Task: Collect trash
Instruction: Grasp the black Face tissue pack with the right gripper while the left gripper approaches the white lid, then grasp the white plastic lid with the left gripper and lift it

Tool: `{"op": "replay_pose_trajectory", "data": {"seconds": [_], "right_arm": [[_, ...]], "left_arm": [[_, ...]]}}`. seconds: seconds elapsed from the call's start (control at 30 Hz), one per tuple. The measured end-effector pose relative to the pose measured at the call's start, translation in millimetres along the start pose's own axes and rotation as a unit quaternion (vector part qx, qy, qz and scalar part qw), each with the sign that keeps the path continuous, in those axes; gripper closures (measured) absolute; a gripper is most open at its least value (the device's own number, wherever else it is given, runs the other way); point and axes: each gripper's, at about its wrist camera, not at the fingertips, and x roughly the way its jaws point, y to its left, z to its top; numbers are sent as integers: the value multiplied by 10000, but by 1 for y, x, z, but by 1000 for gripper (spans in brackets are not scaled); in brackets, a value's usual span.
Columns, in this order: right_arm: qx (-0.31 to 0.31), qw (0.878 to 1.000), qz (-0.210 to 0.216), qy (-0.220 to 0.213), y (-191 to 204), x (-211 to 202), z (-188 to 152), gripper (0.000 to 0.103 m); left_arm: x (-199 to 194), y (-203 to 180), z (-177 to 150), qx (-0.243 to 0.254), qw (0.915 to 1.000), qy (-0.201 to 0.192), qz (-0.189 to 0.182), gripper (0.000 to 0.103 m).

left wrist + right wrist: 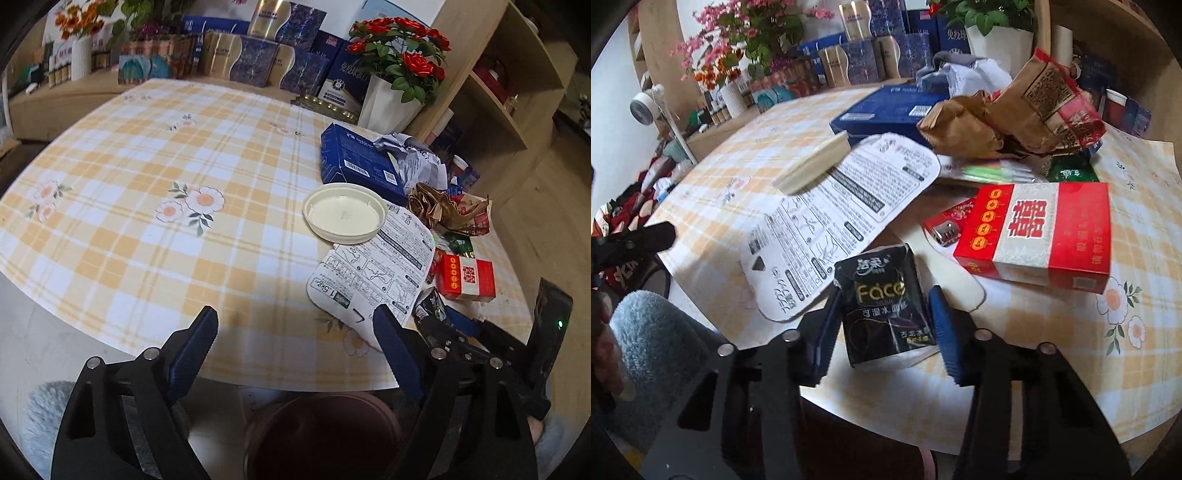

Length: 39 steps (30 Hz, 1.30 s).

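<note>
Black tissue pack (884, 310) sat between our right tool's (886, 328) parted pads, untouched on the right; our left tool (295, 343) gaped empty.

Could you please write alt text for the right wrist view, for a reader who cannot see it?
The right hand-held gripper straddles a black tissue pack at the near edge of a yellow-checked tablecloth; whether its pads press the pack is unclear. Behind lie a white printed card, a red box, a lighter, crumpled brown paper and a blue box.
</note>
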Motion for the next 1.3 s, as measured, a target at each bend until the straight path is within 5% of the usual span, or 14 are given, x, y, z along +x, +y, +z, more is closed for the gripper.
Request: {"op": "replay_pose_trajectory", "data": {"seconds": [0.1,0.17,0.37,0.67,0.9,0.97,1.3], "right_arm": [[62,9994,95,-321,0,-14,0,56],[25,9989,73,-466,1,-20,2,56],[5,9972,37,-742,-1,-32,7,56],[160,9967,37,-800,-15,-36,4,56],[247,9968,45,-761,-19,-34,2,56],[243,9968,45,-764,-19,-34,3,56],[269,9969,45,-742,-16,-35,4,56]], "left_arm": [[9,-3,9,-124,9998,76,-158,17],[16,-8,16,-110,9996,60,-238,6],[64,-23,48,75,9990,236,-359,6],[115,-42,70,335,9985,433,15,6],[125,-51,77,530,9975,384,268,7],[126,-53,78,544,9977,369,182,19],[105,-53,79,731,9966,237,282,20]]}}
